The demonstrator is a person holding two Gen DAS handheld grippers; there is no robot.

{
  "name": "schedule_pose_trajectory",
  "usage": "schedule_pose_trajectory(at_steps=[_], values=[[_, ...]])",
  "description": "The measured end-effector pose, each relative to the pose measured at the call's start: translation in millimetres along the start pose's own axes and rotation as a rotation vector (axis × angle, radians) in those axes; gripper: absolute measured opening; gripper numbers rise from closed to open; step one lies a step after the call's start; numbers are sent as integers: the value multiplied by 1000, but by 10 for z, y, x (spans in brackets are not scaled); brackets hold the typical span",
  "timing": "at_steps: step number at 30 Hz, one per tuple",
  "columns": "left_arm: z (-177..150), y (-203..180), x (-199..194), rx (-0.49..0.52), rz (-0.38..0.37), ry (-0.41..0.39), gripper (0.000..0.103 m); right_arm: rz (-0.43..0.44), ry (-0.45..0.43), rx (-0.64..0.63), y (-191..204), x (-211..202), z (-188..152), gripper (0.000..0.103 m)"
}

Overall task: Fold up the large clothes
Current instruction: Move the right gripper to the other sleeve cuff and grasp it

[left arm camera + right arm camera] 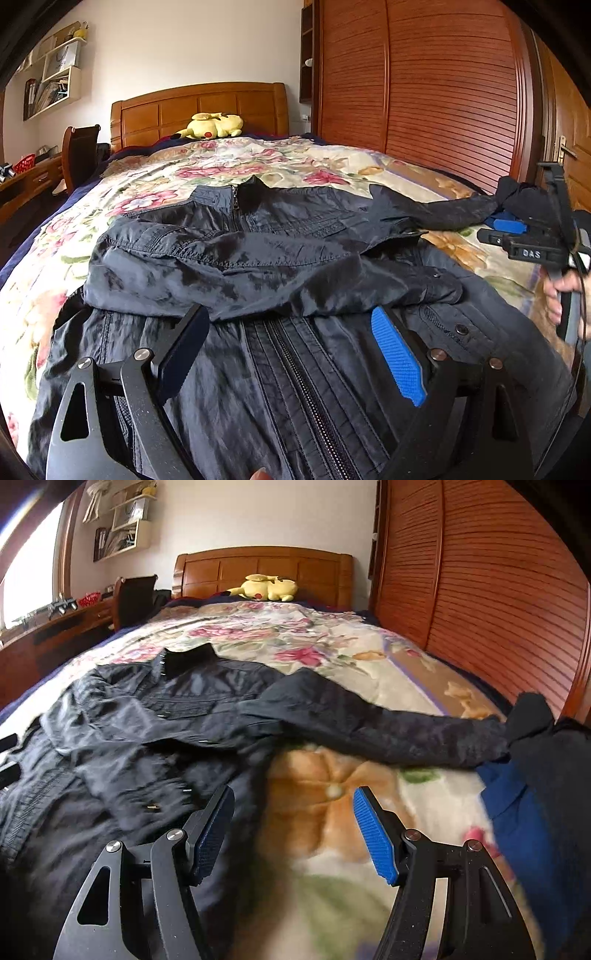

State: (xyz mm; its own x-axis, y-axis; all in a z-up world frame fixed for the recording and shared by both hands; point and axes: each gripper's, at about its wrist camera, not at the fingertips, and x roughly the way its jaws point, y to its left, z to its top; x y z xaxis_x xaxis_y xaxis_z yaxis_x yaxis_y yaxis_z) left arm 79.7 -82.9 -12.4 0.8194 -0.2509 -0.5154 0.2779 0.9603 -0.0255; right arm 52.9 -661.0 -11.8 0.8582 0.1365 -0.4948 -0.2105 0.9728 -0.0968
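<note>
Fabric of the jacket (280, 266), spread on the bed (155, 173), is judged thin, light, limp and somewhat slippery; the right sleeve (369, 727) is best taken near its cuff. One jacket, one plush toy (212, 126) and two grippers are counted. Left gripper (295, 347) and right gripper (293, 823) are both spread wide, nothing grasped.

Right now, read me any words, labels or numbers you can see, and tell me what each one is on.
"DAS" - white letters on the black body of the right gripper.
Papers and boxes on the wall shelf: too small to read.
Jacket: no readable label.
</note>
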Motion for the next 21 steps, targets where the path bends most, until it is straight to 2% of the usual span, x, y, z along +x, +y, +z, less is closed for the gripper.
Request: schedule_pose_trajectory(at_steps=[8, 14, 21], values=[[-16, -16, 12, 10, -3, 18, 90, -95, 82, 56, -545, 491, 291, 69], [-22, -19, 21, 5, -8, 23, 90, -117, 151, 20, -542, 949, 392, 69], [-24, 7, 46, -7, -19, 33, 90, -244, 265, -37, -571, 1532, 430, 69]])
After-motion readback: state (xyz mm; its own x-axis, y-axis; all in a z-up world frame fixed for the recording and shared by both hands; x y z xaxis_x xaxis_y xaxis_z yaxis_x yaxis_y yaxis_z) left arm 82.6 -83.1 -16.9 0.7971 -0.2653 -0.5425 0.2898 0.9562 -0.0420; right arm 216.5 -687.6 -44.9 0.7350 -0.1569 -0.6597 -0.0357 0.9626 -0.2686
